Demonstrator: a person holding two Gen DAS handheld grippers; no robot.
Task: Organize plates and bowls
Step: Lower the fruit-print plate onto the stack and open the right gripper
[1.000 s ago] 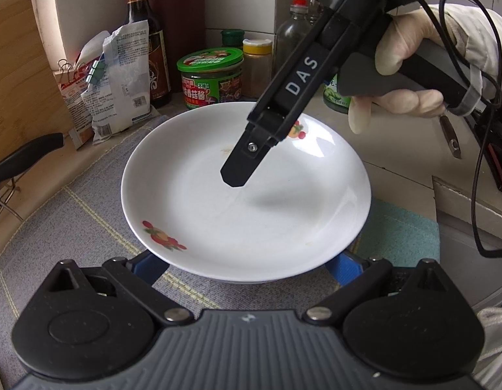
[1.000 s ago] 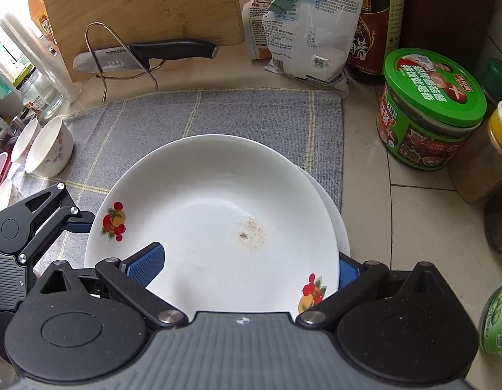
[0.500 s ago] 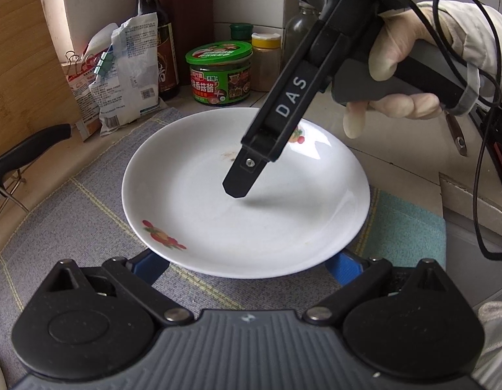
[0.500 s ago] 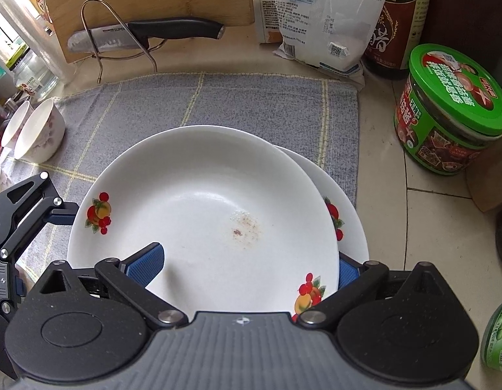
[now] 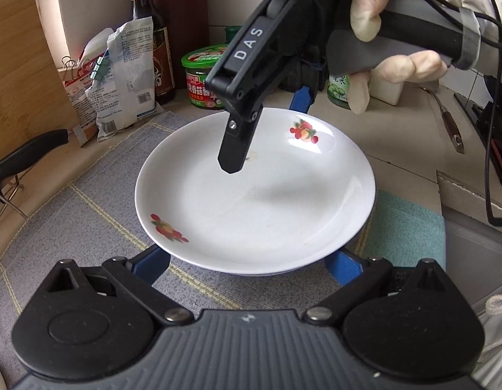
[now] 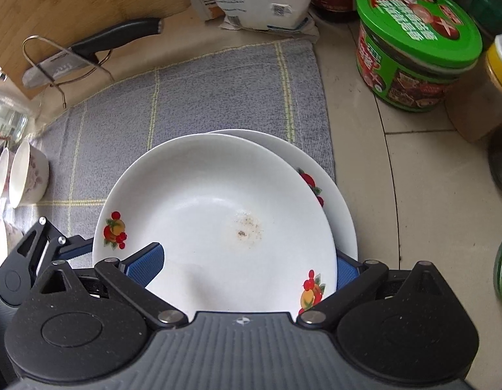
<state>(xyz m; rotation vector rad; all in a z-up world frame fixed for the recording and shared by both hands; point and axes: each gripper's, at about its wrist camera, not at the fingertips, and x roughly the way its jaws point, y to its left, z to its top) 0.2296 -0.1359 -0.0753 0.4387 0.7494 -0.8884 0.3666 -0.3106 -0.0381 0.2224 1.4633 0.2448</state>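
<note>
On the grey cloth (image 6: 218,97) that covered most of the counter, two white plates lay one over the other in the lower middle of the right wrist view. A moment earlier the upper plate (image 6: 218,211) had hidden nearly all of the lower plate (image 6: 342,214). Now a wider crescent of the lower one showed at the right, so the upper plate had slid or tipped toward the left of the frame. I judged that the pair was not yet a neat stack and that the upper plate needed to be centred before it was let go. The right gripper (image 6: 247,256) was clamped on the upper plate, with one finger on its inner face and the other under its rim. The left gripper (image 5: 247,255) stood wide open at the bottom of its own view. The near rim of the plates passed over its blue pads, and nothing was pinched there. Small bowls (image 6: 26,175) waited at the left edge of the right wrist view. The upper plate was glossy and shallow, with red fruit prints (image 6: 114,229) on the rim and a faint brown stain (image 6: 246,229) near its centre.
</note>
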